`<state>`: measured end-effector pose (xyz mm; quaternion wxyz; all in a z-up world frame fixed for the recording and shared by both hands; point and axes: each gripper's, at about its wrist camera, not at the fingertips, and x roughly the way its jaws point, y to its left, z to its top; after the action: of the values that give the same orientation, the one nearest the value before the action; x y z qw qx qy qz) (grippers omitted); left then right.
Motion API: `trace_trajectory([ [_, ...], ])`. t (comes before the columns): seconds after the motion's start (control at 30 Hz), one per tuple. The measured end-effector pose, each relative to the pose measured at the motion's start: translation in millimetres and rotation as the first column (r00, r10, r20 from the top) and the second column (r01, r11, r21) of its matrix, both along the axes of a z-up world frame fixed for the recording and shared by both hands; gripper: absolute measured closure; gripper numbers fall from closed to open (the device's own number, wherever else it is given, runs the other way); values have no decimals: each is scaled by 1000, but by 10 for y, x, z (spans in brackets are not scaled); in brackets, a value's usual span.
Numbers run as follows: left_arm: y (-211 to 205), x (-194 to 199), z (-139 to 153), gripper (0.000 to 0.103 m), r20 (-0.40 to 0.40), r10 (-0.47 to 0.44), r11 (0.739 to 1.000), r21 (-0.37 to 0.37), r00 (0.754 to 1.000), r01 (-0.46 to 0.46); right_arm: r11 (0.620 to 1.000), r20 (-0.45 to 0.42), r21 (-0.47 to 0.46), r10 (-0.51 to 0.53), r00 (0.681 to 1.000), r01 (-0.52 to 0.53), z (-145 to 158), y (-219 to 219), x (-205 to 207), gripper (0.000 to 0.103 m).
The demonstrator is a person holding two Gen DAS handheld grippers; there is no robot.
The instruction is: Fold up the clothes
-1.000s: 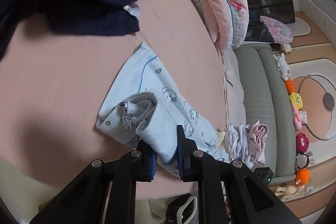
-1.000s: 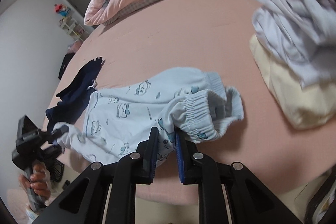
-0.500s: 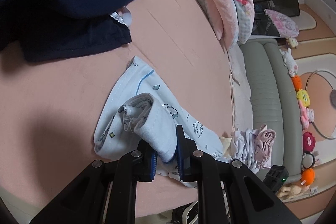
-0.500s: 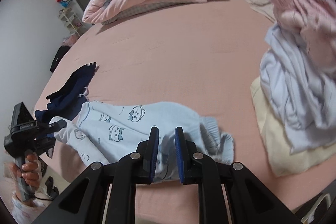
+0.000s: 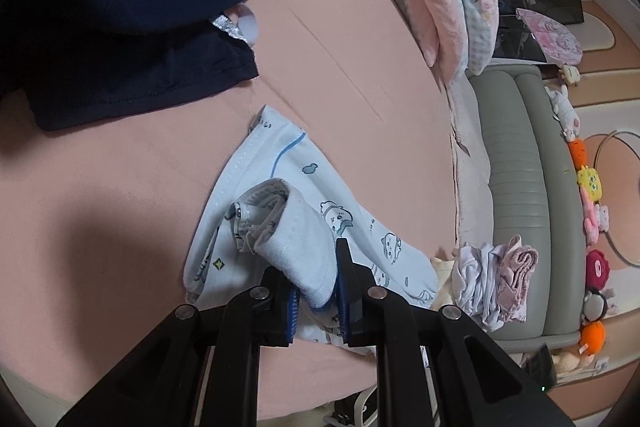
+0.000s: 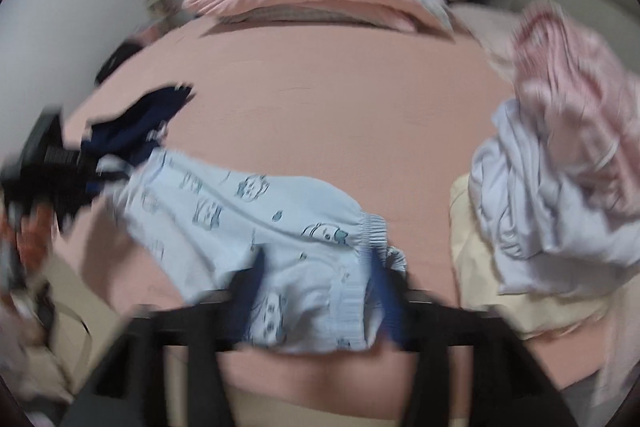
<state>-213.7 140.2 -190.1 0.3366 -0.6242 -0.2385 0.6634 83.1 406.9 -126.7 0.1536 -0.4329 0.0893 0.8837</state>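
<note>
Pinching one end of the pale blue printed child's trousers (image 5: 304, 223), the left tool (image 5: 316, 291) is clamped tight on the rolled cuff, probably to anchor that end while the fold is laid. At the other end, the right tool (image 6: 316, 291) is opening, its pads parting either side of the elastic waistband (image 6: 370, 227) without pressing it. The trousers lie stretched along the pink bed (image 5: 120, 167) near its 6 o'clock edge, a navy garment (image 5: 120, 7) at 10 o'clock.

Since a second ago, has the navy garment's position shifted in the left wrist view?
Yes. The navy garment now fills more of the upper left, its hem lower and nearer the blue printed pants; the camera likely moved, not the garment.
</note>
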Motion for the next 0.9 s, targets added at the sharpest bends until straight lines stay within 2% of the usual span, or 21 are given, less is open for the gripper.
trace_trajectory([
  [0.07,12,-13,-6,90,1,-7,1000,-9,1000,7,994,20,88,60,998,-62,30,-174,46,39],
  [0.23,37,-34,-10,90,-2,-27,999,-34,1000,27,961,97,235,127,987,-146,-8,-463,104,39],
  [0.33,36,-28,18,90,-14,-41,998,-39,999,41,945,127,263,167,978,-195,-38,-578,113,39],
  [0.47,27,-37,20,90,-12,-53,998,-44,998,53,905,182,321,229,956,-278,-142,-790,20,39],
  [0.67,20,-41,19,90,-23,-77,995,-67,997,76,840,257,347,342,904,-416,-328,-1065,-52,39],
  [0.8,20,-32,14,90,-24,-83,994,-72,996,81,784,334,402,356,873,-474,-506,-1140,-123,39],
  [0.9,39,-25,23,90,-33,-96,992,-85,995,93,757,366,425,358,859,-497,-581,-1149,-155,39],
])
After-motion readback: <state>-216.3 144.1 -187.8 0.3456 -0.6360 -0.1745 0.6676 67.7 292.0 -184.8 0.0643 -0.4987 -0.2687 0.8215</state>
